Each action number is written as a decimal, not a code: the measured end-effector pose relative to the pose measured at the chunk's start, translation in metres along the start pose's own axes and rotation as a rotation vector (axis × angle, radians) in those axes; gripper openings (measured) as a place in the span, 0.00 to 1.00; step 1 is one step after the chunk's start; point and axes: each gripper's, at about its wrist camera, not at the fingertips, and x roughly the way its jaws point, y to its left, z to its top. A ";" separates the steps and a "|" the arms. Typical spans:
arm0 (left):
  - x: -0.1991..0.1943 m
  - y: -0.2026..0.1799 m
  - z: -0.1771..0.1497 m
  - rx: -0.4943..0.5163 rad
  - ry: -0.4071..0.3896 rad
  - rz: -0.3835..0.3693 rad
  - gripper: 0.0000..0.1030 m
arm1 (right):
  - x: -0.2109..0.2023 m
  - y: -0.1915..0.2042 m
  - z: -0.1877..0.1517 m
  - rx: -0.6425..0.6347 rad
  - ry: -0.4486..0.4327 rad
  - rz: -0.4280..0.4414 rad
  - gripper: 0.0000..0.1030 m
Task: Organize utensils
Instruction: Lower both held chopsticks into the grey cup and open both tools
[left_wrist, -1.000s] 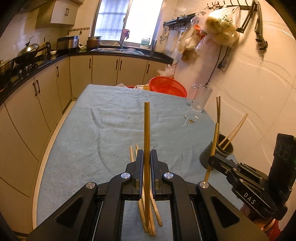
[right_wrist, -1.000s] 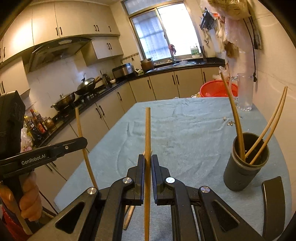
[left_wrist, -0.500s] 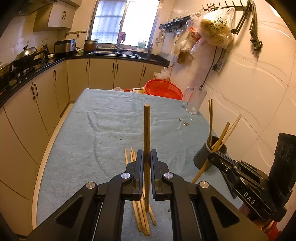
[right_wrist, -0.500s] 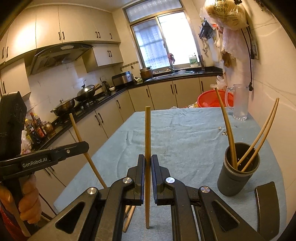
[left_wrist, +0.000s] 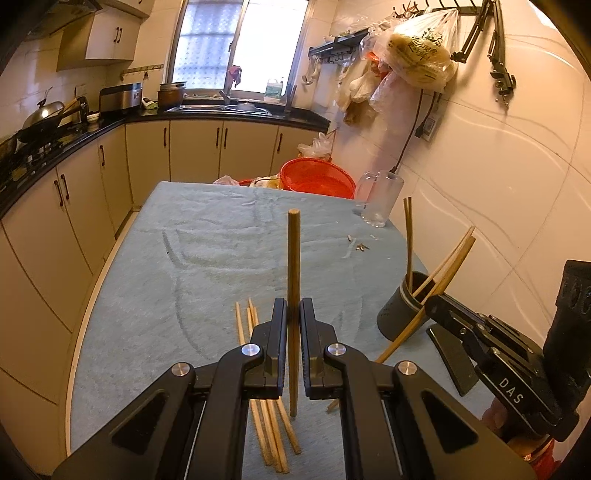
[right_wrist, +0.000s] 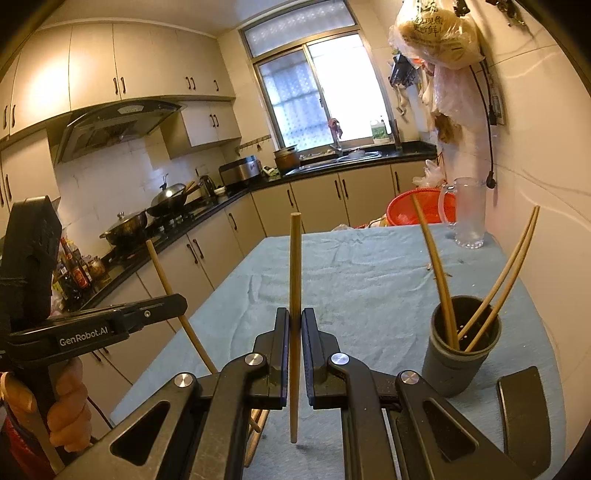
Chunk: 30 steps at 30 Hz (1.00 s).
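While both tools clamp one chopstick each, task reads partly done. Left tool (left_wrist: 293, 325) grips chopstick (left_wrist: 293, 266) upright; right tool (right_wrist: 294, 332) grips chopstick (right_wrist: 294, 280) left of holder (right_wrist: 460, 354). Holder contains several chopsticks; loose chopsticks (left_wrist: 271, 424) lie on tabletop (left_wrist: 207, 266), awaiting transfer.

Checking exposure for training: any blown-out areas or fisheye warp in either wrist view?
Left wrist: window blown out to white, dark vignette in the corners, table edge bowed. Right wrist: window clipped too, cabinets curved; chopstick stays sharp.
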 end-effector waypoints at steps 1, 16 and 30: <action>0.000 -0.002 0.001 0.004 -0.001 -0.003 0.06 | -0.003 -0.002 0.001 0.003 -0.006 -0.003 0.07; 0.005 -0.056 0.023 0.103 -0.001 -0.048 0.06 | -0.056 -0.051 0.025 0.069 -0.143 -0.069 0.07; 0.012 -0.108 0.062 0.143 -0.019 -0.119 0.06 | -0.097 -0.089 0.051 0.122 -0.243 -0.104 0.07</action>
